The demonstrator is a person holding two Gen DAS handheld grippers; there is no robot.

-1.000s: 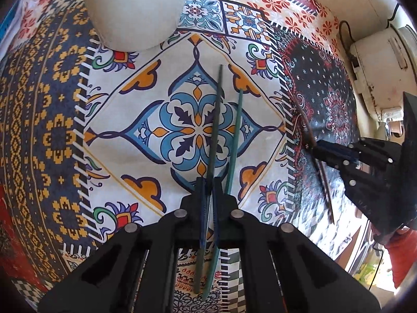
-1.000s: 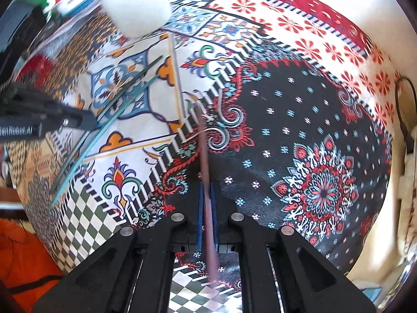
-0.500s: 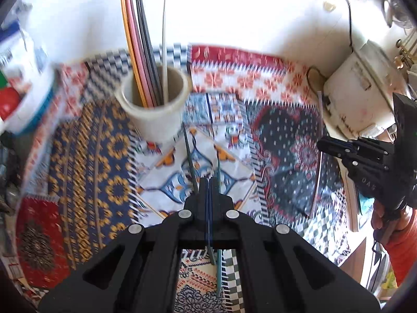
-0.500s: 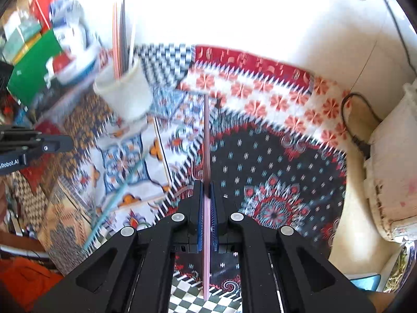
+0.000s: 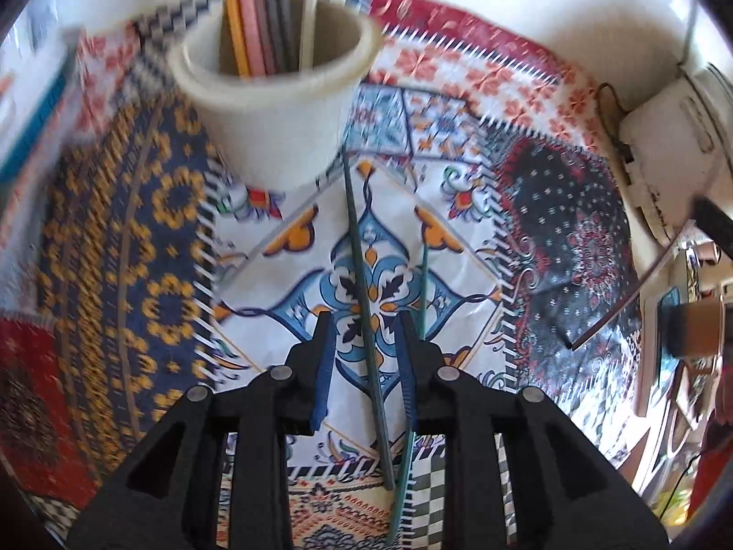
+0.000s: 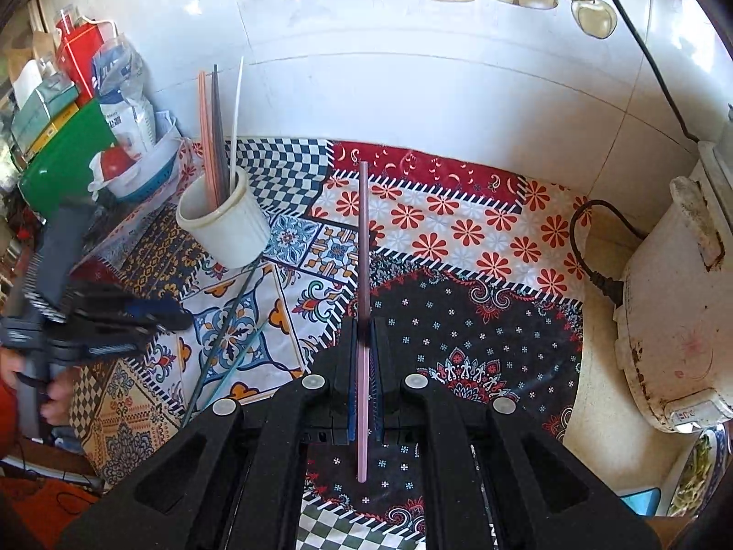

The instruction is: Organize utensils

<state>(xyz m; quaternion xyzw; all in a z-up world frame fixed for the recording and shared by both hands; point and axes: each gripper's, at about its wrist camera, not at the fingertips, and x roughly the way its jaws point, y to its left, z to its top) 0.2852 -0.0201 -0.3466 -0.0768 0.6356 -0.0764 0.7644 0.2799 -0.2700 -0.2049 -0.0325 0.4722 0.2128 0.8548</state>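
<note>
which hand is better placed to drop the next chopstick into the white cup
Right. The right gripper is shut on the pink chopstick, lifted clear of the cloth. The left gripper jaws have just been opening; both green chopsticks lie loose on the cloth below the white cup.

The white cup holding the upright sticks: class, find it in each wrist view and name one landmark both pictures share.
Left wrist view: white cup at top centre, above the left gripper.
Right wrist view: white cup at middle left, near the wall.
Shared landmark: the dark green stick lying on the blue-flower tile.
</note>
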